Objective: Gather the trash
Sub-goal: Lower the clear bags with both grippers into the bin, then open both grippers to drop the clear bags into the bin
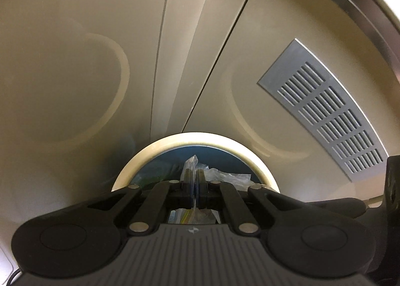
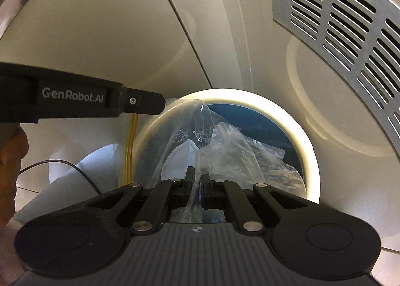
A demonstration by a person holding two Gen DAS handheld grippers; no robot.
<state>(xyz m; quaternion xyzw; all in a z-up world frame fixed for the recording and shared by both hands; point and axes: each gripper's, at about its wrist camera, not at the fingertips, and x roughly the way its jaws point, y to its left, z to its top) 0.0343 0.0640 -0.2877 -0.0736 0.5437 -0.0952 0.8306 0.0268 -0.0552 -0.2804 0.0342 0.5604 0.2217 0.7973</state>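
Note:
A clear plastic bag [image 2: 225, 146] with crumpled film and a white mask-like piece [image 2: 178, 157] inside hangs over the round opening [image 2: 308, 151] of a cream bin top. Inside the opening a blue liner [image 2: 225, 111] shows. My right gripper [image 2: 197, 177] is shut on the bag's near edge. My left gripper [image 2: 162, 106] comes in from the left and is shut on the bag's upper left edge. In the left wrist view the left gripper [image 1: 193, 179] pinches the clear plastic bag [image 1: 225, 174] right above the cream-rimmed round opening [image 1: 160, 147].
A slotted metal vent plate [image 1: 325, 111] is set into the cream surface to the right of the opening, and the vent plate [image 2: 350, 23] fills the upper right of the right wrist view. A hand [image 2: 11, 161], a thin black cable [image 2: 75, 168] and white paper [image 2: 75, 186] are at the left.

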